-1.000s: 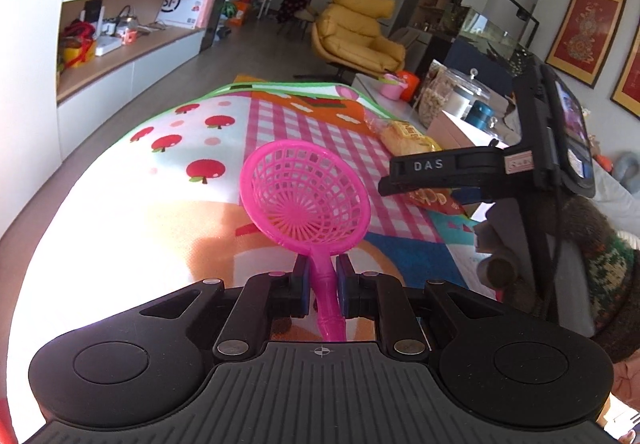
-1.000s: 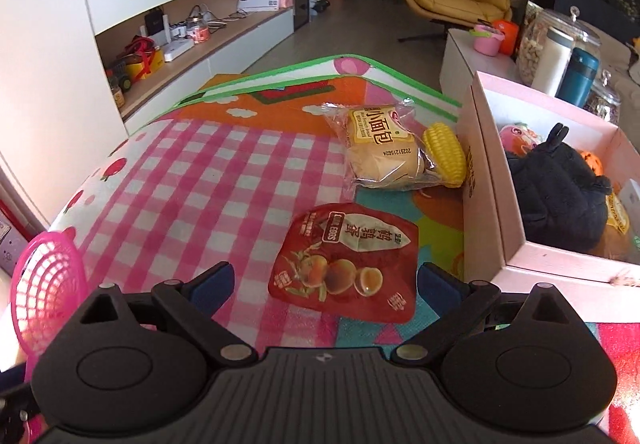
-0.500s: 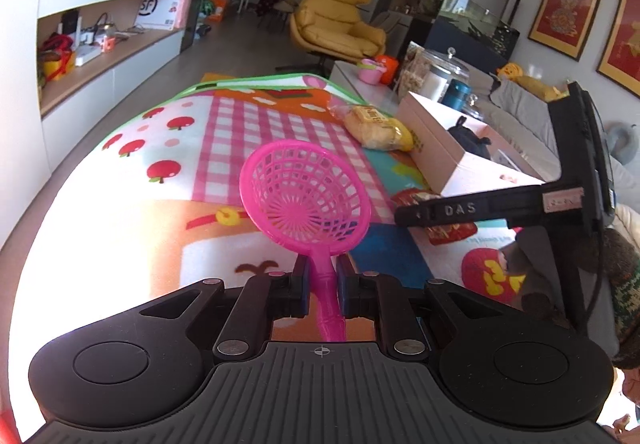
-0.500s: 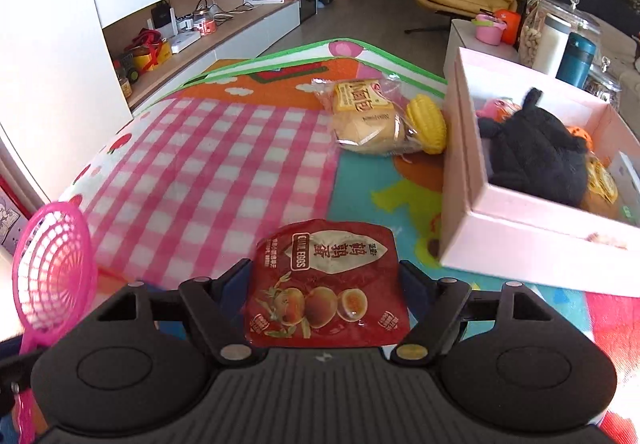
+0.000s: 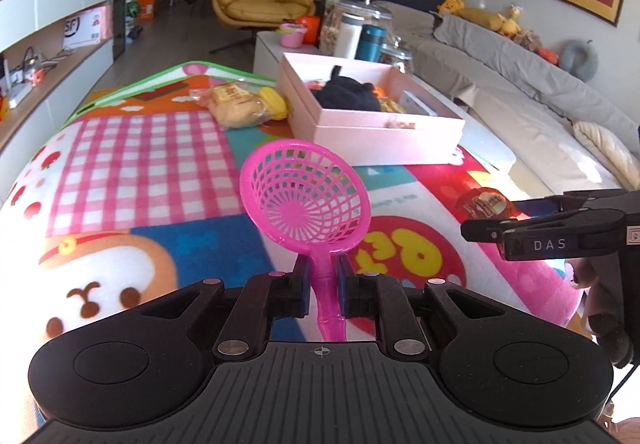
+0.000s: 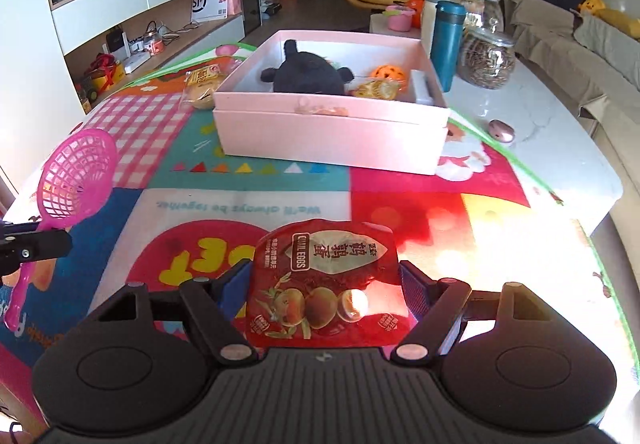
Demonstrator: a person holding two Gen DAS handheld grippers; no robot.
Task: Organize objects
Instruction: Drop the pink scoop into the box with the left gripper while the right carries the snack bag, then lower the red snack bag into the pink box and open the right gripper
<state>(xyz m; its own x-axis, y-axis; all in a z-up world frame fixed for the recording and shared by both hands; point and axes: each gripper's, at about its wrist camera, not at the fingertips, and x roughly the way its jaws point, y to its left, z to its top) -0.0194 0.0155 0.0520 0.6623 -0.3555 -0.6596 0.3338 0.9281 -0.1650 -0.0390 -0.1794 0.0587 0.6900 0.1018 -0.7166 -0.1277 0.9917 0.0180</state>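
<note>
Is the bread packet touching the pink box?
Apart. The left wrist view shows the bread packet beside the yellow corn, which lies between it and the pink box.

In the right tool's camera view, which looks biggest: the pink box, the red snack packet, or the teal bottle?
1. pink box
2. red snack packet, though it sits nearest the camera, which inflates it
3. teal bottle

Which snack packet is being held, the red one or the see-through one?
The red quail-egg packet, squeezed between the right gripper's fingers. The clear bread packet lies on the mat behind the pink box.
</note>
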